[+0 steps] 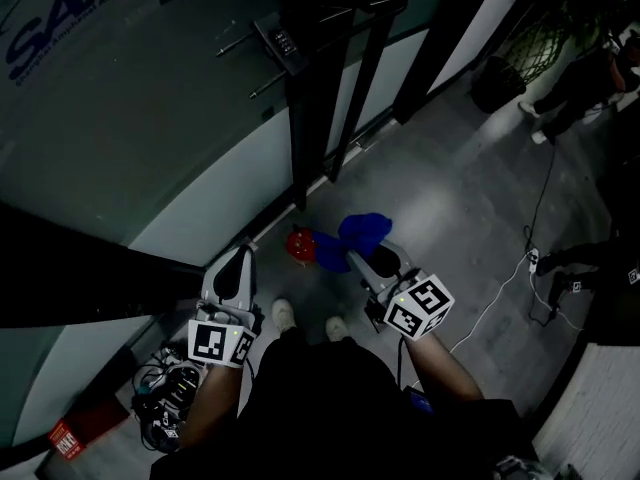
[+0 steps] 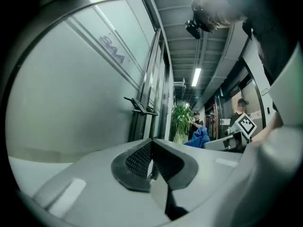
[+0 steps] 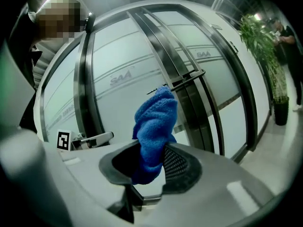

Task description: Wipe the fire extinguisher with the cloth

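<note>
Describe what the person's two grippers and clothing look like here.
The left gripper and right gripper are light grey moulded plastic. Each carries a white cube printed with black square markers at its rear: the left cube and the right cube. The fingers have dark, mesh-textured pads. The person wears dark clothing and pale shoes.

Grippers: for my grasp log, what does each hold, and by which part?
The right gripper pinches the blue cloth by its lower end; the rest bunches above the jaws. The left gripper holds nothing, jaws together.
</note>
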`<state>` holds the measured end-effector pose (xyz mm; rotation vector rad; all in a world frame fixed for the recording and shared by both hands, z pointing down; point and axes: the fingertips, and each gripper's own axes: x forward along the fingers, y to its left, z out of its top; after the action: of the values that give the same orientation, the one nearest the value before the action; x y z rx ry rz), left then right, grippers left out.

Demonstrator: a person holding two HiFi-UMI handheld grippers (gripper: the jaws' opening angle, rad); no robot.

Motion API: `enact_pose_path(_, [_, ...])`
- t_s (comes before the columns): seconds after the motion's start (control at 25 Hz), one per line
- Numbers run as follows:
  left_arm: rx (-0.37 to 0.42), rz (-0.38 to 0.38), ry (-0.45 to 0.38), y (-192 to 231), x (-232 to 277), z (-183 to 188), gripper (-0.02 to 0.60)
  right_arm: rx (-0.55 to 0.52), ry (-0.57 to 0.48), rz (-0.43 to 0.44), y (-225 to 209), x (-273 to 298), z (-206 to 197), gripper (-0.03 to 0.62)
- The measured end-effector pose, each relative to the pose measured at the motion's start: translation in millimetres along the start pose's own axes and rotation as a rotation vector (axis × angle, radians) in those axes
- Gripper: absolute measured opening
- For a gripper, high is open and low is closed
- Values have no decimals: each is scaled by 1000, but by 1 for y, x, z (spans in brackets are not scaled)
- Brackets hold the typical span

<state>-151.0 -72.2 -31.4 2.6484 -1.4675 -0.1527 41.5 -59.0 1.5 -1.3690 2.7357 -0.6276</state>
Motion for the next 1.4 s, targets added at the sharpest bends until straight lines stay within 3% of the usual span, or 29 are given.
enact_pose_path(0.08, [-31,28,-11,11,-5,-4,6,26,18,-22,-1,6,-14,123])
enact_pose_path(0.2, [-55,-11,43,22,-5,-21,6,62,36,-57,-1,13,-34,123])
enact_pose_path(0.52, [25,-149,110,32,9,-49,6,52,38,-87,-8,28,-47,123])
enact_pose_path(0.88, [61,-76,137,26,11,-84,6,57,91,-32,-30,24,-71,123])
enact_pose_path(0.96, [82,-64,168,24,12,-106,6,63,102,-19,-41,21,-84,123])
enact_pose_path(1.08, [122,-104,208,25,23,-142,6,64,97,-18,-76,21,-111,123])
enact_pose_path(1.28, [118,-133,176,30,43,-226,6,73,118,-47,-135,44,-195,123])
enact_pose_path(1.4, [102,-152,155,41,56,-290,6,61,99,-12,-152,80,-243,123])
